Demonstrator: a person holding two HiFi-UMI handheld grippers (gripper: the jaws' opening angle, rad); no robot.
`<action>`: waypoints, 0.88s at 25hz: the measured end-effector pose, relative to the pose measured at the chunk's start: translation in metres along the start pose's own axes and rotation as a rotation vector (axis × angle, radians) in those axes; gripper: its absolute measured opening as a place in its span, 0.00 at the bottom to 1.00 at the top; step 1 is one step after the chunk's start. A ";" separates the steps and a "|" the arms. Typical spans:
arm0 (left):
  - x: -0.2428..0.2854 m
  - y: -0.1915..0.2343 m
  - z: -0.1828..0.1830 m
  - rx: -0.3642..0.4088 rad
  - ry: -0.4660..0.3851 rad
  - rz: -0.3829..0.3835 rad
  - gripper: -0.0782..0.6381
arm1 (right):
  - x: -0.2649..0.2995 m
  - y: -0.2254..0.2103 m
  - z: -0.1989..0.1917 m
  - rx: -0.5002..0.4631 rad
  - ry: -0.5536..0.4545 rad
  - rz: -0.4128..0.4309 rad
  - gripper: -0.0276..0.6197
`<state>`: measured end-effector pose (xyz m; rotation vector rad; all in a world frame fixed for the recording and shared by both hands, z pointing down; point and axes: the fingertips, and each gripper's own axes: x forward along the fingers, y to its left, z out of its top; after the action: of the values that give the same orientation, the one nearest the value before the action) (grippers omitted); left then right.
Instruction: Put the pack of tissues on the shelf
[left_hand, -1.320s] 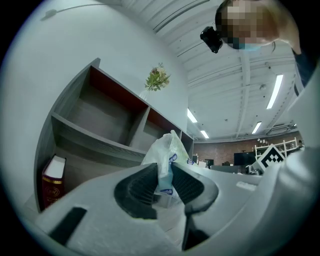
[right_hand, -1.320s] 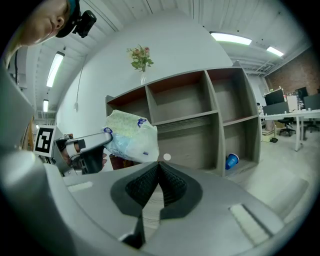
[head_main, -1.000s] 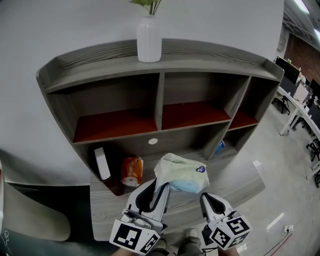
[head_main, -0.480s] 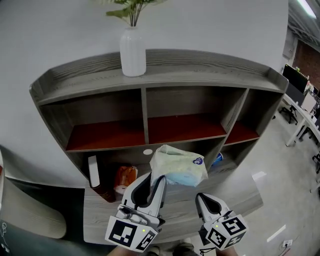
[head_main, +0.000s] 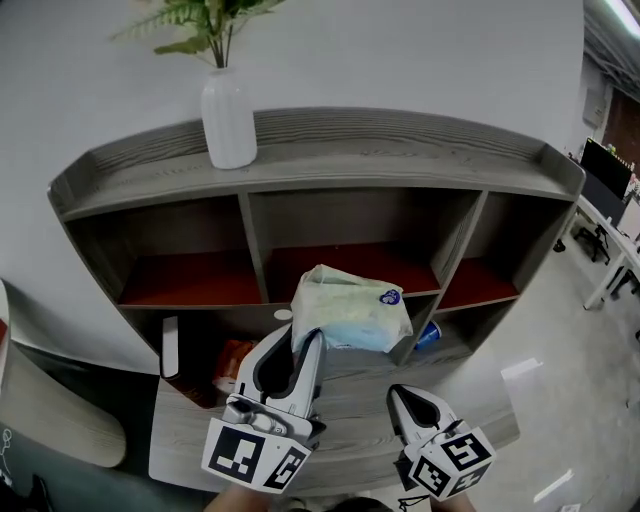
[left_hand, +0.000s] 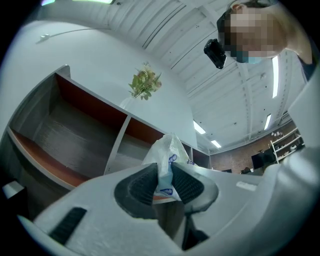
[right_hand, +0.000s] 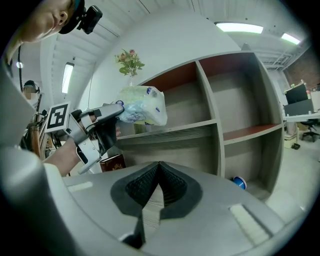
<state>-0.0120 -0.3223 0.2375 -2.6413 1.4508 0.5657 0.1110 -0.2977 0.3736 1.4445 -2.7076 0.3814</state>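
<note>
The pack of tissues (head_main: 348, 308) is a pale green and blue plastic packet. My left gripper (head_main: 302, 340) is shut on its near edge and holds it up in front of the middle compartment of the grey shelf unit (head_main: 400, 150). In the left gripper view the pack (left_hand: 167, 147) is pinched between the dark pads (left_hand: 140, 185). My right gripper (head_main: 395, 395) hangs lower and to the right, shut with nothing in it. From the right gripper view (right_hand: 159, 166) I see the pack (right_hand: 142, 106) held up by the left gripper (right_hand: 117, 111).
A white vase (head_main: 228, 120) with a plant stands on the unit's top. The red-brown middle shelves (head_main: 190, 280) are bare. Below sit a white object (head_main: 169, 347), an orange packet (head_main: 235, 357) and a blue item (head_main: 428, 335). Office desks stand far right.
My left gripper has lifted the pack from in front of the lower compartment up to the middle shelf's level. The right gripper stayed low and shut.
</note>
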 end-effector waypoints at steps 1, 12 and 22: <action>0.004 0.000 0.001 0.004 -0.006 0.008 0.22 | 0.001 -0.003 0.002 -0.003 0.001 0.009 0.05; 0.033 0.010 0.007 0.069 -0.053 0.109 0.22 | 0.012 -0.030 0.015 -0.017 0.001 0.088 0.05; 0.046 0.028 -0.002 0.153 -0.079 0.223 0.22 | 0.025 -0.046 0.017 -0.017 0.008 0.148 0.05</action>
<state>-0.0126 -0.3747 0.2262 -2.3335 1.7025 0.5452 0.1362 -0.3464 0.3701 1.2389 -2.8126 0.3687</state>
